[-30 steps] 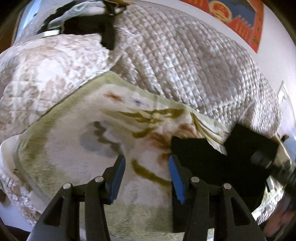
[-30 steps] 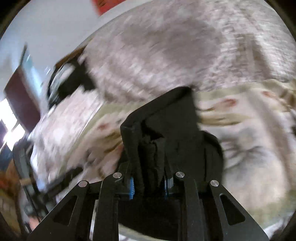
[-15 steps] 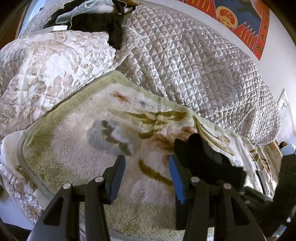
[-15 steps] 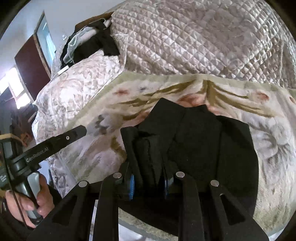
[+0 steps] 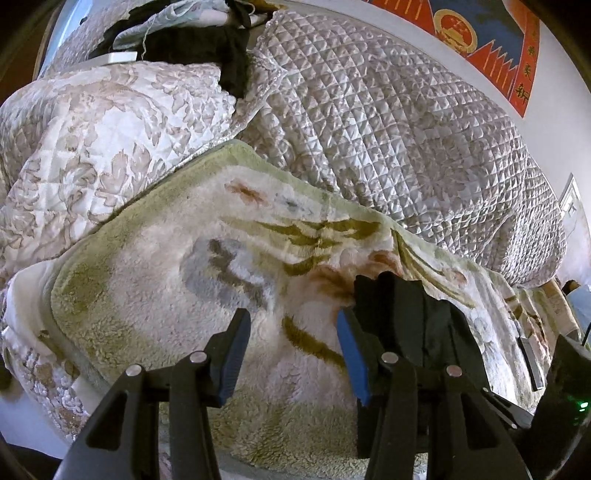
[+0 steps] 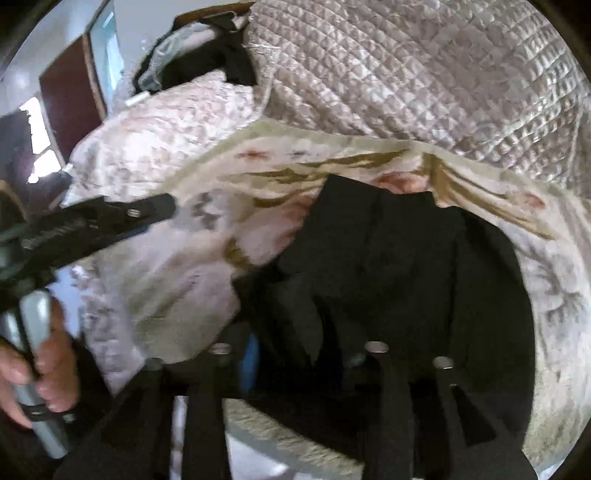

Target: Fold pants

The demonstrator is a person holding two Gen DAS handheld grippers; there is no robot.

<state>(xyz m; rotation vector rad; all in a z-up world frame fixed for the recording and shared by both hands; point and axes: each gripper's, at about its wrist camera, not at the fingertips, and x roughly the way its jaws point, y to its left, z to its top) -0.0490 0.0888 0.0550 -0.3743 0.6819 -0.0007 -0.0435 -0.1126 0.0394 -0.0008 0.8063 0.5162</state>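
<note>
The black pants (image 6: 399, 258) lie folded in a bundle on the fleece blanket (image 6: 177, 280) in the right wrist view. My right gripper (image 6: 299, 350) sits at the bundle's near edge, its fingers a good way apart with cloth lying between them; the frame is blurred. In the left wrist view the pants (image 5: 413, 314) sit right of my left gripper (image 5: 291, 354), which is open and empty over the blanket (image 5: 147, 288). The left gripper also shows in the right wrist view (image 6: 110, 214), held by a hand.
A quilted silver bedspread (image 5: 388, 129) and a floral quilt (image 5: 92, 140) cover the bed behind the blanket. A heap of dark clothes (image 5: 192, 40) lies at the far end. A red wall poster (image 5: 480, 33) hangs beyond. The bed's near edge runs just below the grippers.
The right gripper's fingers have spread apart from their tight hold on the pants. The bundle has come down onto the blanket. The left gripper stayed open.
</note>
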